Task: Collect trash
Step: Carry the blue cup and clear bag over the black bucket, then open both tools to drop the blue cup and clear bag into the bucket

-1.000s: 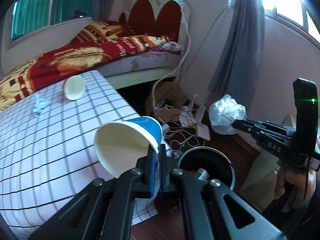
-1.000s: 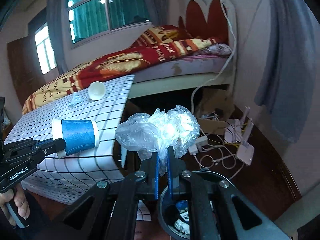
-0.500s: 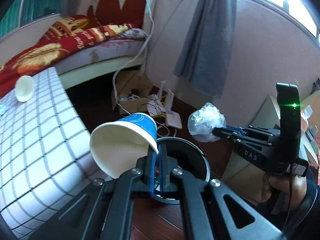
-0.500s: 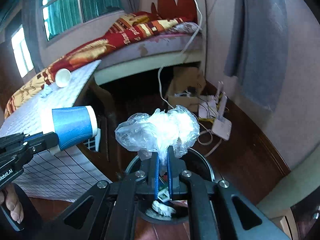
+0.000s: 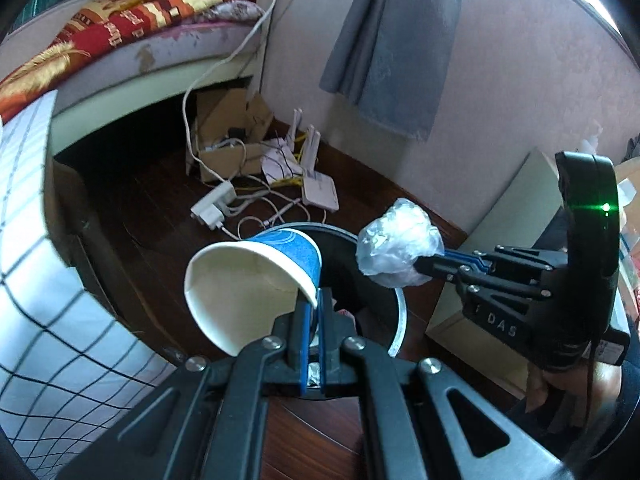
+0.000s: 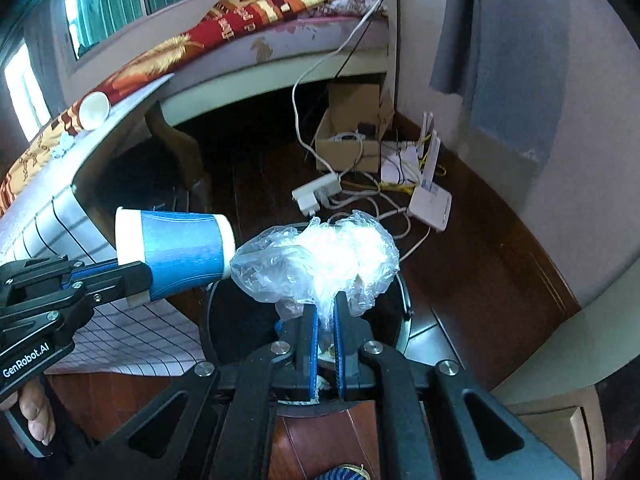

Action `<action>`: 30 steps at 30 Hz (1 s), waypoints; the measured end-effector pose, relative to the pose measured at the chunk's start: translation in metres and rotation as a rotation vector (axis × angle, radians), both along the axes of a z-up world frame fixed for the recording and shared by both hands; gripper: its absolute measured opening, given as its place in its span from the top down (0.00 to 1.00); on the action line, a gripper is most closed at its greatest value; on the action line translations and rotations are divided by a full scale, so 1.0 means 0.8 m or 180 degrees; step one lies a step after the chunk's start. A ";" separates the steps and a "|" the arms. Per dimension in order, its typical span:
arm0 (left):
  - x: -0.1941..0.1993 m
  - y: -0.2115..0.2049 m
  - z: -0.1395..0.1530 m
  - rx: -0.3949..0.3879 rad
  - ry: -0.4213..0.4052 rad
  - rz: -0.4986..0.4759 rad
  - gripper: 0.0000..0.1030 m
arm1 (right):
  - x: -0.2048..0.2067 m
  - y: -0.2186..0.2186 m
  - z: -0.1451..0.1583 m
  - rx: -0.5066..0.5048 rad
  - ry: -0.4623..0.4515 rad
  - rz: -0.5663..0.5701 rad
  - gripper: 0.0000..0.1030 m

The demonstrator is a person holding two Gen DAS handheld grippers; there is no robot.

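Left gripper [image 5: 313, 300] clamped on rim of blue cup [image 5: 256, 280], mouth toward camera. Right gripper [image 6: 326, 308] pinching plastic wad [image 6: 320, 260]. Both over black bin [image 5: 396, 308], directly below fingertips. Cup and wad side by side, nearly touching.

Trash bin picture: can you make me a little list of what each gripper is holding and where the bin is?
left gripper: shut on the rim of the blue paper cup, cup lying sideways
right gripper: shut on the crumpled clear plastic
trash bin: black, round, on the wood floor, right under both grippers, some trash already inside
left on the checked table: a white cup on its side and a small crumpled scrap
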State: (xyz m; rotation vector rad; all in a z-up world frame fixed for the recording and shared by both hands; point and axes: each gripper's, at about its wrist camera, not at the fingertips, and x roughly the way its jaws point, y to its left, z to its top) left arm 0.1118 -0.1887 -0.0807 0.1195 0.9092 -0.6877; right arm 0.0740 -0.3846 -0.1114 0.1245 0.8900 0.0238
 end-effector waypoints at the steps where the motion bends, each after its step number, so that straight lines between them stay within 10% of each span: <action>1: 0.001 -0.003 -0.005 0.0014 0.0028 -0.0018 0.96 | 0.002 -0.001 -0.005 0.0010 0.0024 0.0004 0.93; 14: 0.020 -0.019 -0.060 0.0107 0.0362 -0.0084 0.96 | 0.032 -0.002 -0.065 0.0129 0.0389 0.0159 0.93; 16: 0.024 -0.021 -0.076 0.0278 0.0435 -0.0020 0.66 | 0.041 -0.001 -0.086 -0.0043 0.0580 0.0162 0.75; 18: 0.026 -0.019 -0.088 0.0526 0.0463 0.0161 0.13 | 0.043 -0.011 -0.106 -0.0327 0.0728 -0.0036 0.08; 19: 0.025 -0.015 -0.089 0.0539 0.0451 0.0207 0.00 | 0.041 -0.016 -0.111 -0.0419 0.0781 -0.0106 0.06; 30: 0.026 -0.001 -0.092 0.0540 0.0361 0.0408 0.00 | 0.035 -0.019 -0.096 -0.0633 0.0705 -0.0193 0.00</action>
